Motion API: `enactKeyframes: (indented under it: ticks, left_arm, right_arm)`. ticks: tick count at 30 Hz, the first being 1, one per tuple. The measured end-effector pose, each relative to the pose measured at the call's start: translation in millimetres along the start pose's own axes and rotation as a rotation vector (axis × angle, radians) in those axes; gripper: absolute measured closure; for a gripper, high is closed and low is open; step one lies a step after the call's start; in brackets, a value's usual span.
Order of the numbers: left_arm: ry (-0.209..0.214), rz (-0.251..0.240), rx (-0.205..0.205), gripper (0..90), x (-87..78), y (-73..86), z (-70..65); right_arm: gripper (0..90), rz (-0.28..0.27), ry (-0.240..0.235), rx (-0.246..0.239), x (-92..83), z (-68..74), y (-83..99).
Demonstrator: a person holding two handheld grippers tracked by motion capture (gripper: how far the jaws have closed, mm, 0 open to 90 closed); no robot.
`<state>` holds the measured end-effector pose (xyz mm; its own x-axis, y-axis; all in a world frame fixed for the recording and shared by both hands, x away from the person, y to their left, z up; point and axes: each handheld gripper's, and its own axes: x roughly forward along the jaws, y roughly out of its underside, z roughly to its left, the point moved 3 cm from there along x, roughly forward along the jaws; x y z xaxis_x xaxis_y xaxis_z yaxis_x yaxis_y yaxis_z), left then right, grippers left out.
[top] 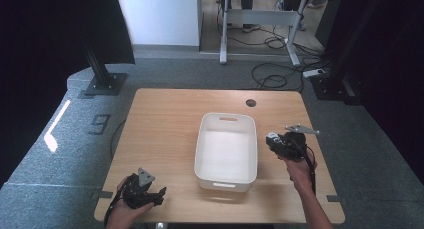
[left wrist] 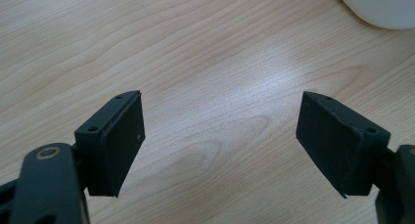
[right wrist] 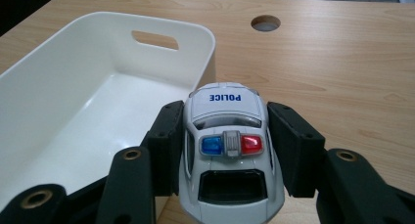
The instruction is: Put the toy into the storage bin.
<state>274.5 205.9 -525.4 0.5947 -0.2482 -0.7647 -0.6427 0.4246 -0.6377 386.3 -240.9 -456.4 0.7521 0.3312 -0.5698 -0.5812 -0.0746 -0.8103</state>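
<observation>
A white toy police car (right wrist: 227, 150) with a red and blue light bar is clamped by its sides in my right gripper (right wrist: 224, 145), its nose toward the camera's far side. In the high view the right gripper (top: 276, 144) holds the toy car (top: 272, 138) above the table just right of the white bin (top: 250, 154). The bin (right wrist: 44, 87) is empty, with handle slots in both short ends. My left gripper (top: 159, 195) rests near the table's front left corner. Its jaws (left wrist: 220, 141) stand wide apart over bare wood with nothing between them.
The wooden table (top: 165, 119) has a round cable hole (top: 251, 102) at the back, right of centre. A corner of the bin (left wrist: 381, 9) shows at the top right of the left gripper view. Beyond the table are grey carpet, loose cables and a desk frame.
</observation>
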Motion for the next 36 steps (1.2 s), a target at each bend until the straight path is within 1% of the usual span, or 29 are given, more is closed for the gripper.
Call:
enactKeyframes:
  ticks: [12,36]
  left_arm:
    - [-0.004,0.001,0.008,18.9,1.0,-0.1,-0.8]
    - [-0.007,-0.003,0.009,18.8,-1.8,0.6,-0.6]
  right_arm:
    - [50.0,-0.006,-0.018,-0.009,4.4,15.1,-8.6]
    - [50.0,-0.007,-0.044,-0.033,15.7,38.0,-17.9]
